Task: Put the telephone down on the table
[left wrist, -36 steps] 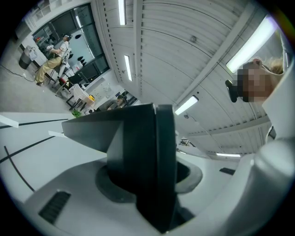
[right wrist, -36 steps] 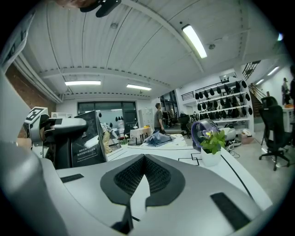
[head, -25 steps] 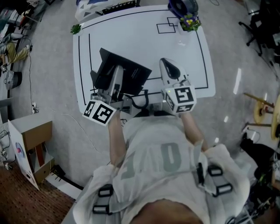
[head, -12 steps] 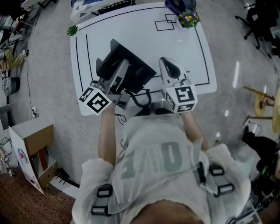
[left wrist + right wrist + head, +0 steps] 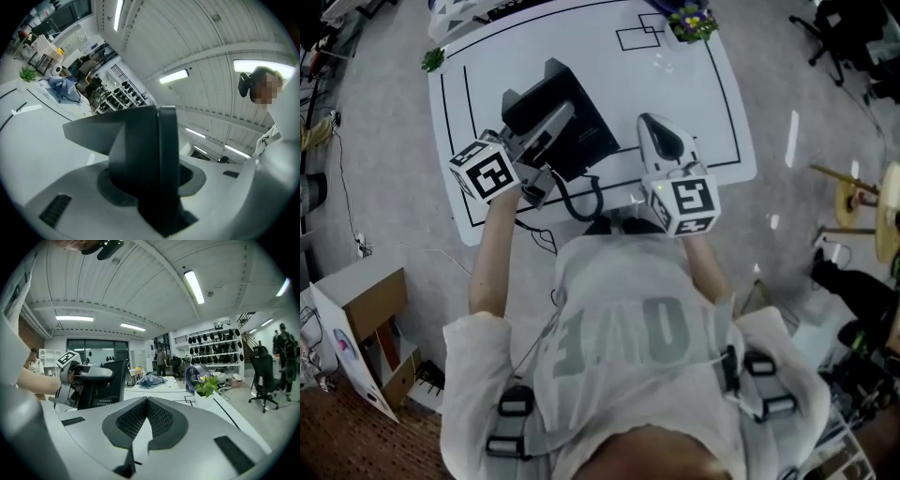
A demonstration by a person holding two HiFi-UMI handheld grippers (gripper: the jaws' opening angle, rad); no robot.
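The black telephone [image 5: 567, 117] is held tilted over the near left part of the white table [image 5: 675, 84]. My left gripper [image 5: 542, 141] is shut on it from the near side. In the left gripper view the telephone [image 5: 140, 159] stands edge-on between the jaws and fills the middle. A black cord [image 5: 572, 202] loops from it toward the table's front edge. My right gripper [image 5: 661, 141] hovers over the near right of the table, shut on nothing. In the right gripper view its tips [image 5: 146, 401] meet, and the telephone [image 5: 110, 380] shows at the left.
A flower pot [image 5: 689, 21] stands at the far right corner, beside black drawn rectangles; a fan [image 5: 194, 373] is behind it. A small green plant [image 5: 431, 59] sits at the far left corner. A cardboard box [image 5: 366, 300] stands on the floor at the left.
My left gripper has carried the telephone away from the front edge, farther over the table and to the left, turning it. The right gripper has held its place.
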